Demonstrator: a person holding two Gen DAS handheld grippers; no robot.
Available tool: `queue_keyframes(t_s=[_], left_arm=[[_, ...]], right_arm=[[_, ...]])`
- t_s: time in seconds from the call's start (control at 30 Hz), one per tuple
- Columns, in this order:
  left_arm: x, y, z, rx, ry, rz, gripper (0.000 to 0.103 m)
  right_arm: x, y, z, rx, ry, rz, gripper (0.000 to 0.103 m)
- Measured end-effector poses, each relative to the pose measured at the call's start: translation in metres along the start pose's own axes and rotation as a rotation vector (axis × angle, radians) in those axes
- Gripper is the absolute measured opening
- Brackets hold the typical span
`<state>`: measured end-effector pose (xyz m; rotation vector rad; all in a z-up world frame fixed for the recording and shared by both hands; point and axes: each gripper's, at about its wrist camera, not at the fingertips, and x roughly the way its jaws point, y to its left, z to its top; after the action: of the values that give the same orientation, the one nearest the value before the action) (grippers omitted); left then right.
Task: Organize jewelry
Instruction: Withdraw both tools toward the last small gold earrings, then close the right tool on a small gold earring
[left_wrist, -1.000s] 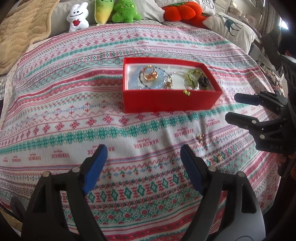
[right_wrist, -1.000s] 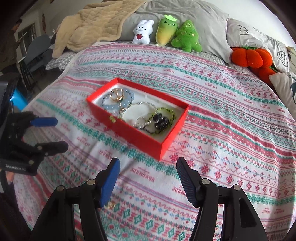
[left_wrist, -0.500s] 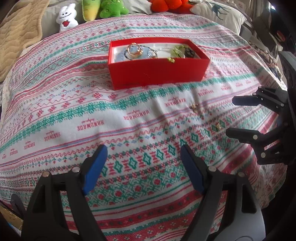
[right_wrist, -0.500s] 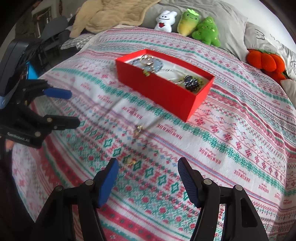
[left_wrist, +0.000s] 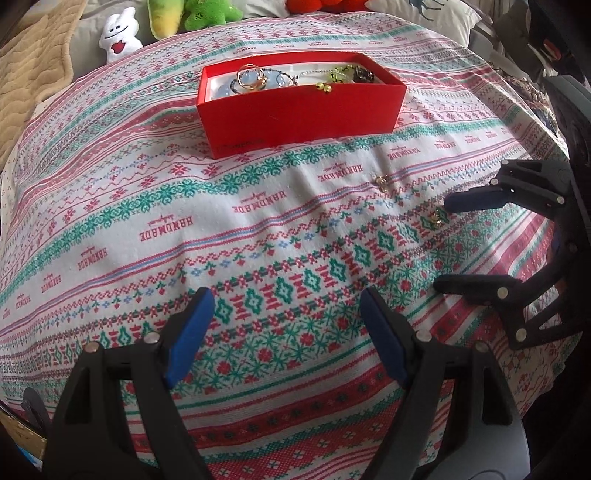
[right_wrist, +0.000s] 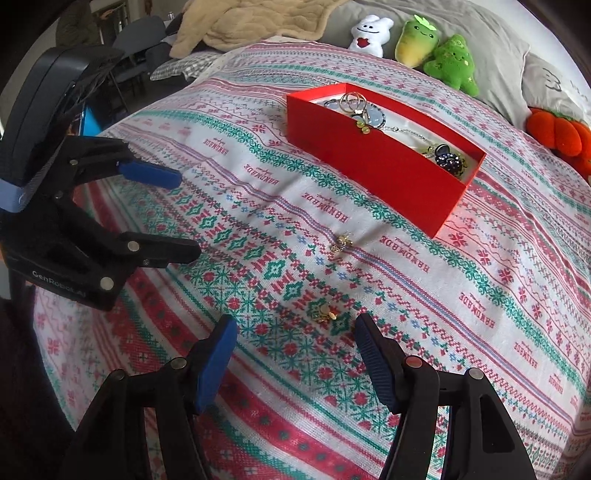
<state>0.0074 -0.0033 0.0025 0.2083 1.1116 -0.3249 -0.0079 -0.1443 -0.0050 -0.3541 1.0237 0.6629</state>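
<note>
A red jewelry box (left_wrist: 301, 107) (right_wrist: 373, 166) sits on the patterned bedspread and holds rings, beads and chains. A small gold earring hangs on its front rim (left_wrist: 325, 87) (right_wrist: 364, 127). Two gold earrings lie loose on the cloth: one nearer the box (left_wrist: 381, 181) (right_wrist: 341, 243), one closer to the right gripper (left_wrist: 437, 217) (right_wrist: 325, 312). My left gripper (left_wrist: 284, 334) (right_wrist: 186, 214) is open and empty. My right gripper (right_wrist: 295, 354) (left_wrist: 443, 243) is open and empty, with the nearer earring just beyond its fingertips.
Plush toys (right_wrist: 432, 48) and an orange pumpkin cushion (right_wrist: 561, 134) line the pillows at the back. A beige blanket (left_wrist: 33, 66) lies at the far left. The bed edge drops off near both grippers (right_wrist: 48, 332).
Both grippers have pulled back from the box and dropped toward the cloth. The right gripper has come down behind the nearer loose earring. Both stay open.
</note>
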Motion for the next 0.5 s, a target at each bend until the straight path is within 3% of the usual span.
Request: queue_keyframes(t_s=[0.2,0.5], left_arm=[[0.001,0.001,-0.002,0.001,0.004,-0.006,0.081],[0.001,0.001,0.000,-0.002,0.005,-0.007,0.081]], right_arm=[[0.006,-0.007,0.005,0.033,0.005,0.024,0.046],[0.005,-0.021,0.003,0.080,0.002,0.029,0.024]])
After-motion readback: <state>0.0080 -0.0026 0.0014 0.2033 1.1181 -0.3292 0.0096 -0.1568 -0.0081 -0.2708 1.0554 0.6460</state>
